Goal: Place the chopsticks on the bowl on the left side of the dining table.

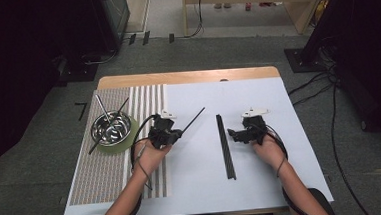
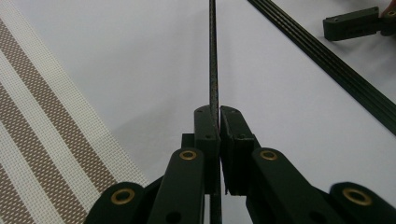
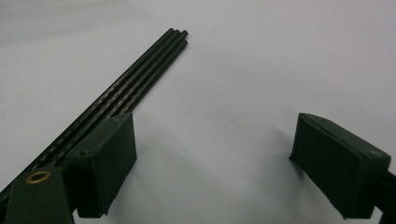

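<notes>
Chopstick (image 2: 213, 60) clamped in left gripper (image 2: 219, 112) jaws; two already in bowl (image 1: 111, 128) at 9 o'clock; bundle (image 1: 225, 146) remains; right gripper (image 3: 212, 154) jaws apart.

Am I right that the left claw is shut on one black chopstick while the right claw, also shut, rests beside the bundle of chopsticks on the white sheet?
Not quite: the right claw is open, its jaws standing wide apart in the right gripper view. The rest holds: the left claw is shut on one black chopstick, and the right claw rests beside the bundle of chopsticks on the white sheet.
</notes>
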